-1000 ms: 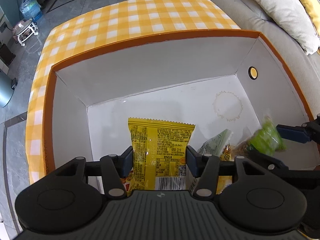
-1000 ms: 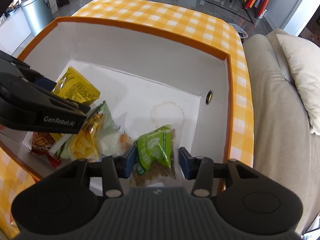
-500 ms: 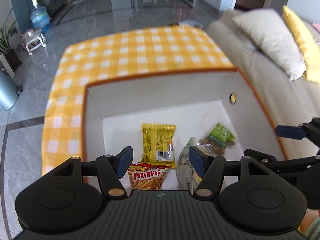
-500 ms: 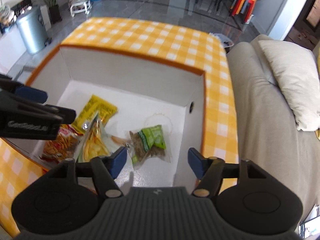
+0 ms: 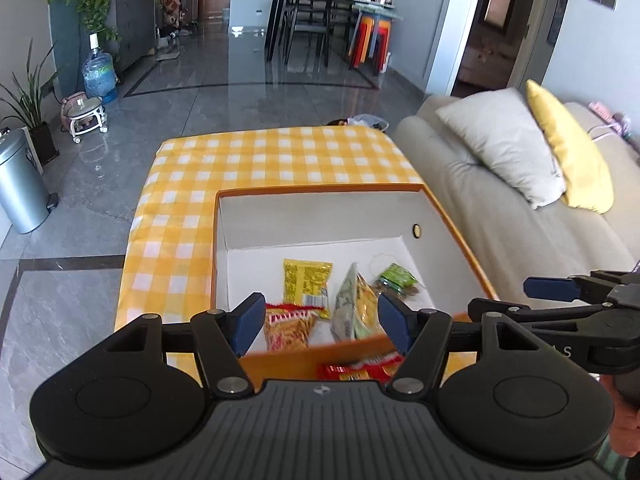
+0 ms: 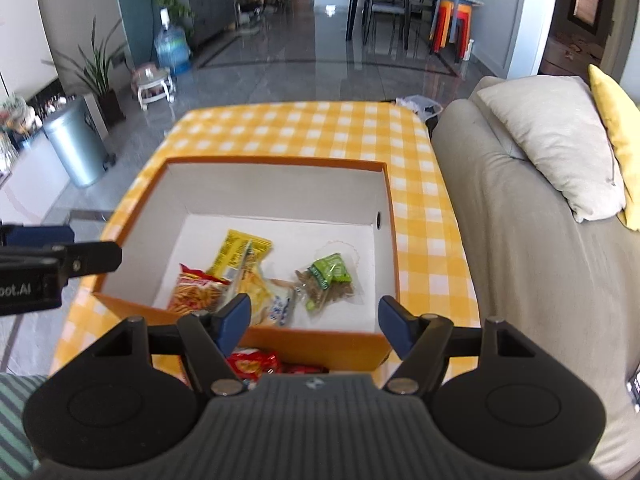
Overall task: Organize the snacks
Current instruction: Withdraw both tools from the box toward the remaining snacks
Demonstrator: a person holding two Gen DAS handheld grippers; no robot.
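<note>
An orange box with a white inside (image 5: pixel 452 220) (image 6: pixel 390 216) stands on the checked table. In it lie a yellow packet (image 5: pixel 306 282) (image 6: pixel 240 250), a red stick-snack bag (image 5: pixel 288 326) (image 6: pixel 198 290), a pale chip bag (image 5: pixel 354 308) (image 6: pixel 260 292) and a green-labelled nut packet (image 5: pixel 396 278) (image 6: pixel 330 276). Red snack packets (image 5: pixel 360 370) (image 6: pixel 254 364) lie on the table in front of the box. My left gripper (image 5: pixel 322 326) is open and empty above the box's near wall. My right gripper (image 6: pixel 314 322) is open and empty there too.
A yellow checked cloth (image 5: pixel 272 156) (image 6: pixel 304 124) covers the table. A beige sofa with grey (image 5: pixel 500 144) and yellow cushions runs along the right. A metal bin (image 5: pixel 20 184) and a water bottle (image 5: pixel 98 74) stand on the floor at left.
Both grippers let go of their packets, opened, and pulled up and back out of the box. The yellow and green packets now lie on the box floor.
</note>
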